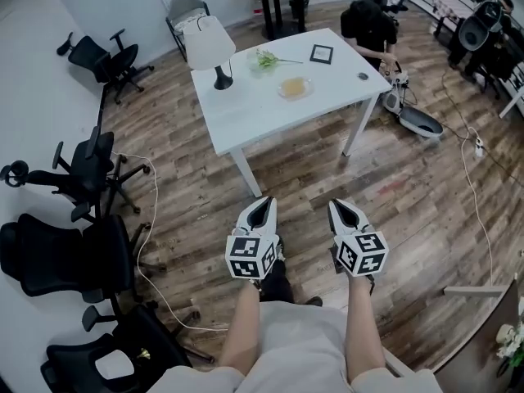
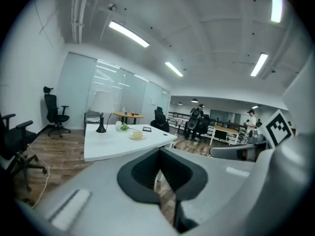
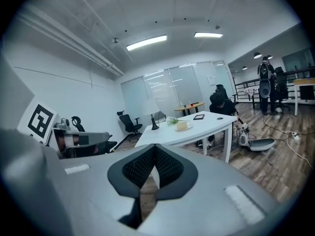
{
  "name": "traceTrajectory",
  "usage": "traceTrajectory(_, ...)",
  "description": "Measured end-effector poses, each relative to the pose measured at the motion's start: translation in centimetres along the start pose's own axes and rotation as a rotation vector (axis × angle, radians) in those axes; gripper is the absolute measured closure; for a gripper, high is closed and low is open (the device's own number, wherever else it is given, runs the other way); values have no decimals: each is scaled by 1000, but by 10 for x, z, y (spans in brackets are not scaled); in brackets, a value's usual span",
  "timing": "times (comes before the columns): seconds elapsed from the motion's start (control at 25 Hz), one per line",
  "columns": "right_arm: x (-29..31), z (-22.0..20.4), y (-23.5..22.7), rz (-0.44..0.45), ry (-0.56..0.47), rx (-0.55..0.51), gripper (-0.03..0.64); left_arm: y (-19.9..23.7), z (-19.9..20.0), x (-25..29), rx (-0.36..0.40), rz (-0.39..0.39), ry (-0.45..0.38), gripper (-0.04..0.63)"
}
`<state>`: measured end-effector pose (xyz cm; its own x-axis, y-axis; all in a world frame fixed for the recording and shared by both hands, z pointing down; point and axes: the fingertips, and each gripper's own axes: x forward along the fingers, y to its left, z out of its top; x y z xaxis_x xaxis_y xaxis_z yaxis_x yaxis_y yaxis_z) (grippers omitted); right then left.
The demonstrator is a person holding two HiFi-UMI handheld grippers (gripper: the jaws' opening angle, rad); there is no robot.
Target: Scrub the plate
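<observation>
The left gripper (image 1: 261,210) and right gripper (image 1: 347,212) are hanging closed and empty, well apart from the plate (image 1: 295,88) on the table (image 1: 246,125), so approaching it squarely is probably mattering most.

The head camera sits high on the person and looks steeply down. The left gripper (image 1: 261,205) and right gripper (image 1: 345,209) are close below it, and the white table (image 1: 246,113) stands well ahead across the wooden floor (image 1: 393,178). Each gripper camera rides low, just behind its own jaws, and faces nearly level toward that same table, far off. All three views share the table, its lamp (image 1: 211,46) and the plate (image 1: 295,87). Each gripper view also catches the other gripper at its inner edge.
</observation>
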<state>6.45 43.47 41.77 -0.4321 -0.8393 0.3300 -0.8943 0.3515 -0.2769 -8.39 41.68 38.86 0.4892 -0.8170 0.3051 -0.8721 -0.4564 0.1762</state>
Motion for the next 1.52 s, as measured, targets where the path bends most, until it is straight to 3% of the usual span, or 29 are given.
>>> traceTrajectory(0.12,28,17,-13,4,-3,6,594,22,16,33,-28,14,3,594)
traceTrajectory(0.48,122,59,-33,-1,5,23,595,76,56,120,33,-65,59,594)
traceTrajectory(0.68,165,91,-35,39,-58,27,594,105,76,162,66,-124,81,594)
traceTrajectory(0.88,200,102,-51,-2,-78,21,594,138,77,198,34,-154,108,594)
traceTrajectory(1.2,228,102,-71,-8,-50,-43,594,159,67,235,5,-152,152,594)
traceTrajectory(1.52,260,140,-110,110,-64,-81,592,151,93,280,4,-87,124,594)
